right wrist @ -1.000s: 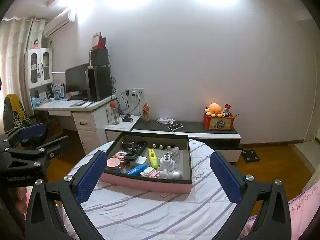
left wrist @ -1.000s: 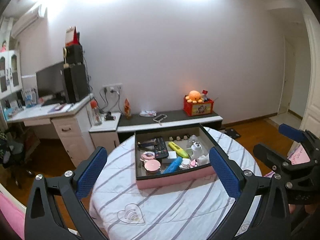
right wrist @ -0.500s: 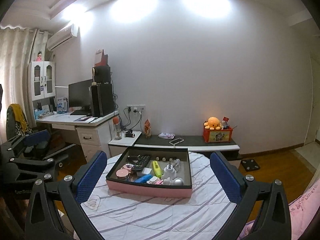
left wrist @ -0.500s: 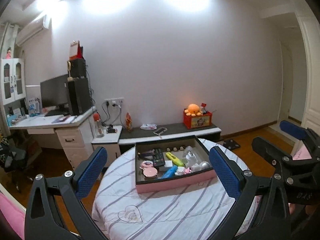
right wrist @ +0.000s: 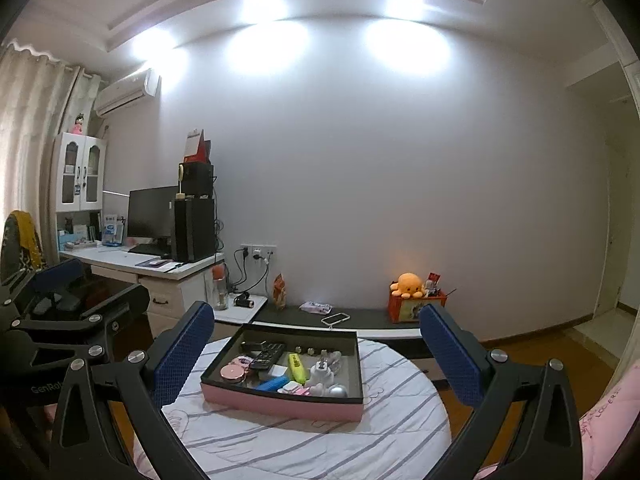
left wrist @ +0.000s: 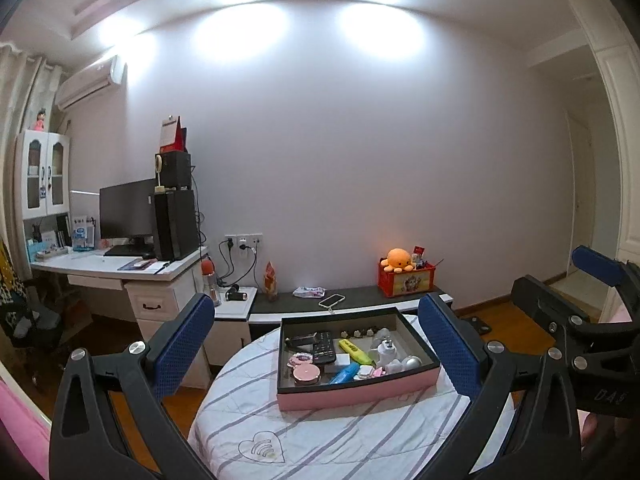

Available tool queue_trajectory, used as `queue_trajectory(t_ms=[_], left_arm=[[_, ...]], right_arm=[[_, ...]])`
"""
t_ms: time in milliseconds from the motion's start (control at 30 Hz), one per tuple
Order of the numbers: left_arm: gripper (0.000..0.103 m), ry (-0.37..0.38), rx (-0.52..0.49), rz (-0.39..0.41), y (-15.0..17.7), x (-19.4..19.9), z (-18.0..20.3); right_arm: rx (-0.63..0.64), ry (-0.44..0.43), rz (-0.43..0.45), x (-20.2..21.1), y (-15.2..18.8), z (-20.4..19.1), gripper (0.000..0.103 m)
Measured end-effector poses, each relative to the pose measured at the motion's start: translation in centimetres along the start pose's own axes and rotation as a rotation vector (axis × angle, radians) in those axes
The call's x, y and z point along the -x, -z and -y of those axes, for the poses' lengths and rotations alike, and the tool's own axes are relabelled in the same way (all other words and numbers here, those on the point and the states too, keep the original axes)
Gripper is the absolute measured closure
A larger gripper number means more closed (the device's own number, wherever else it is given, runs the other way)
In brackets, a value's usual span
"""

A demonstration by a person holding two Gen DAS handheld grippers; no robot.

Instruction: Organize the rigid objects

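A pink-sided tray [left wrist: 356, 394] [right wrist: 280, 400] sits on a round table with a striped cloth [left wrist: 280, 420] [right wrist: 320, 440]. It holds a black remote [left wrist: 323, 352] [right wrist: 267, 356], a yellow highlighter [left wrist: 355, 351] [right wrist: 297, 367], a blue item [left wrist: 344, 374], a round pink compact [left wrist: 306, 374] [right wrist: 233, 373], a white plug [right wrist: 322, 376] and other small things. My left gripper [left wrist: 316, 352] and right gripper [right wrist: 316, 354] are both open and empty, held back from the table and well above it.
A desk [left wrist: 120, 268] with a monitor and speakers stands at the left. A low dark shelf [left wrist: 352, 300] behind the table carries a phone and a red box with an orange plush [left wrist: 400, 260]. A doorway [left wrist: 580, 220] is at the right. Pink bedding [right wrist: 608, 420] lies at the lower right.
Both grippers have pulled back and tilted up from the table. The tray looks smaller and lower in both views, and more ceiling shows. Both stay open and empty.
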State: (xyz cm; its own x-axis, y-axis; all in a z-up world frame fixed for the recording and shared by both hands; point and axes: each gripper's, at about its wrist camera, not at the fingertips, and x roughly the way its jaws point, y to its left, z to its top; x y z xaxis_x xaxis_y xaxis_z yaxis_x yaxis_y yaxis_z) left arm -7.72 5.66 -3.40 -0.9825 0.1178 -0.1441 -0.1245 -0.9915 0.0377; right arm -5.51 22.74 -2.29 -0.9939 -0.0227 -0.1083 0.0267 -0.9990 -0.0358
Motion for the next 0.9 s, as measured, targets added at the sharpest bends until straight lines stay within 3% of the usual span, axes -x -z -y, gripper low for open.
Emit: queue_trajectory(t_ms=[900], left_arm=[[0.0,-0.059,-0.033,0.095,-4.2,1.2,-0.4]], right_arm=[[0.034,-0.022,0.048,-0.1,-4.8,-0.7,0.0]])
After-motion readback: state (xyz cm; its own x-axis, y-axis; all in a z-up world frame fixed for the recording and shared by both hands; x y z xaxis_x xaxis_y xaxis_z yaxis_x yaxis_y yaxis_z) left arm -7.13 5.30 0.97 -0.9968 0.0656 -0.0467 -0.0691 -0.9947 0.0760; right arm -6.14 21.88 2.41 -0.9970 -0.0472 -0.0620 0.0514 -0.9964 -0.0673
